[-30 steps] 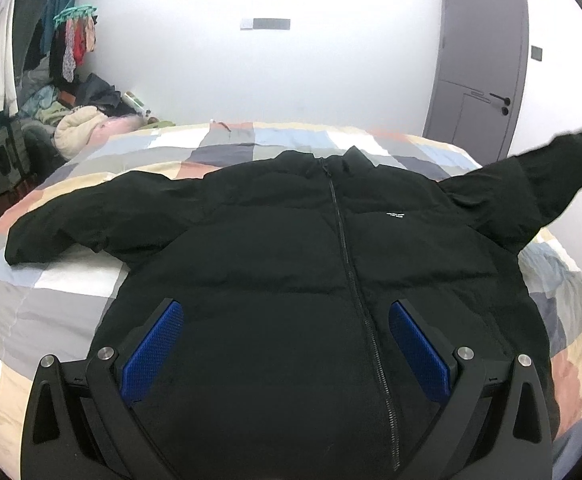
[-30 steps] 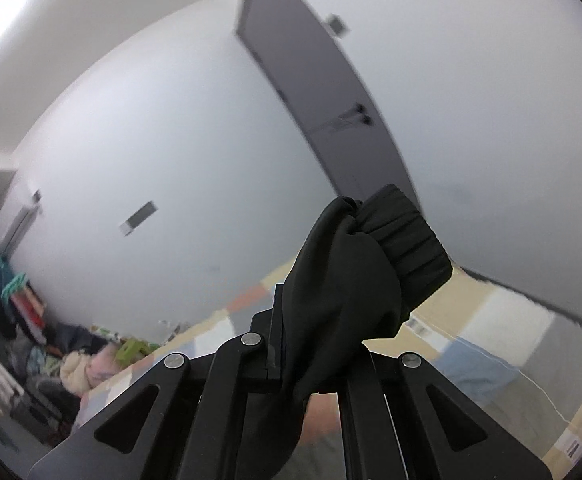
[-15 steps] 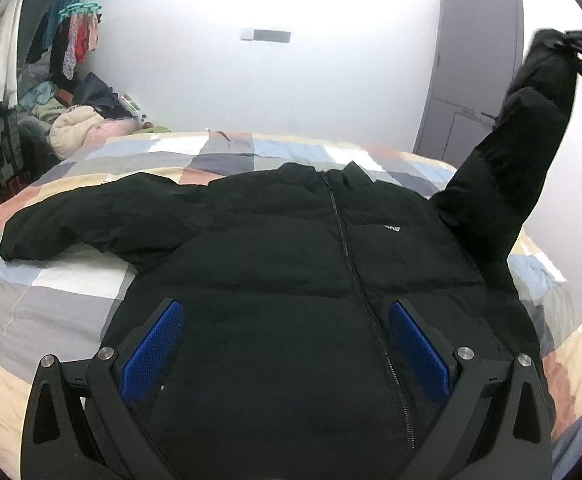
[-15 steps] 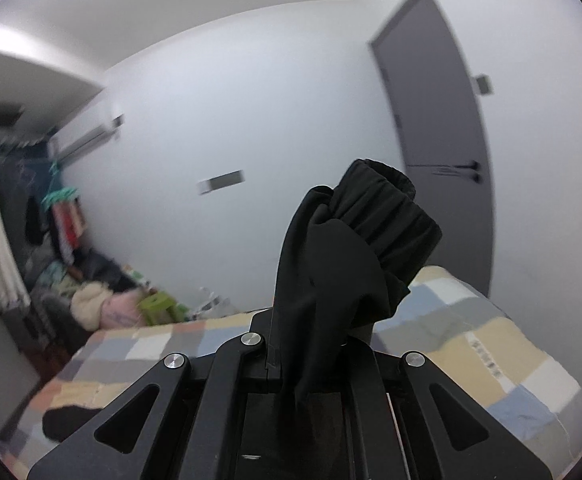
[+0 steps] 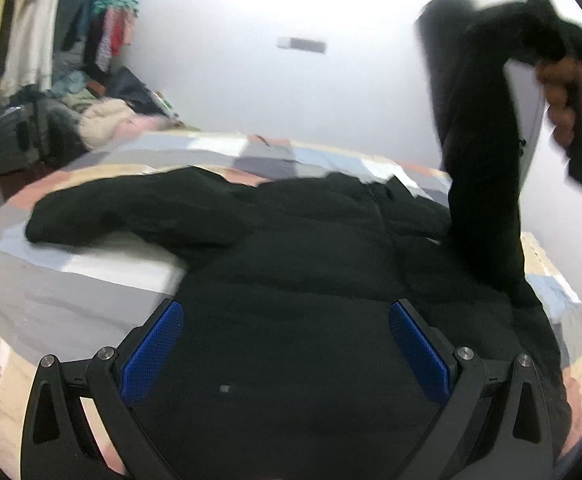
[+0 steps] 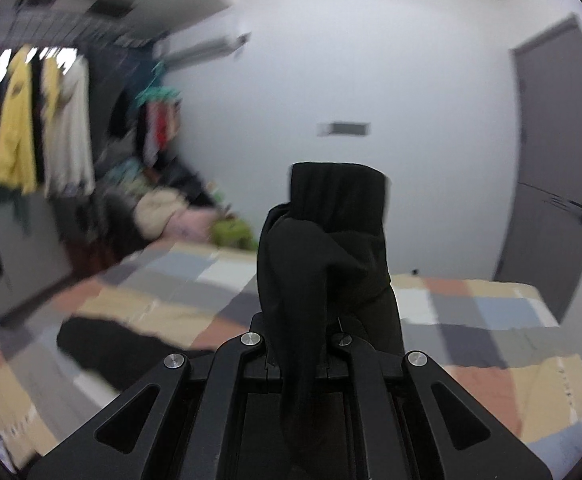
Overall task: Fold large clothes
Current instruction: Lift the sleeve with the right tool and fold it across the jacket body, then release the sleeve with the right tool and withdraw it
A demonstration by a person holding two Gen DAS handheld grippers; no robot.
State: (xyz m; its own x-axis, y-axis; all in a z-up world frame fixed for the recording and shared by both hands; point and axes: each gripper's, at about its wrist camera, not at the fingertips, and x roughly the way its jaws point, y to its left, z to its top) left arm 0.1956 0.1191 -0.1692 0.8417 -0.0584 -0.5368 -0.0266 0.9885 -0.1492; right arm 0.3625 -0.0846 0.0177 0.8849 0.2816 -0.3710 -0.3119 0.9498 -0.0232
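The black puffer jacket point(image 5: 291, 288) lies face up, zip closed, on the patchwork bed point(image 5: 71, 292). The right tongs point(image 6: 303, 332) are clamped on its sleeve cuff point(image 6: 337, 200), lifted at two o'clock. The left tongs point(image 5: 287, 344) hover wide apart and empty over the hem. Padded, soft and springy, it looks best gripped at cuffs or hem.

The left gripper point(image 5: 287, 344) is a matte black frame with triangular cut-outs, silver screw heads at its pivots and ribbed blue pads point(image 5: 153, 350) lining both fingers. The right gripper point(image 6: 297, 344) has the same black frame, cut-outs and silver screws.
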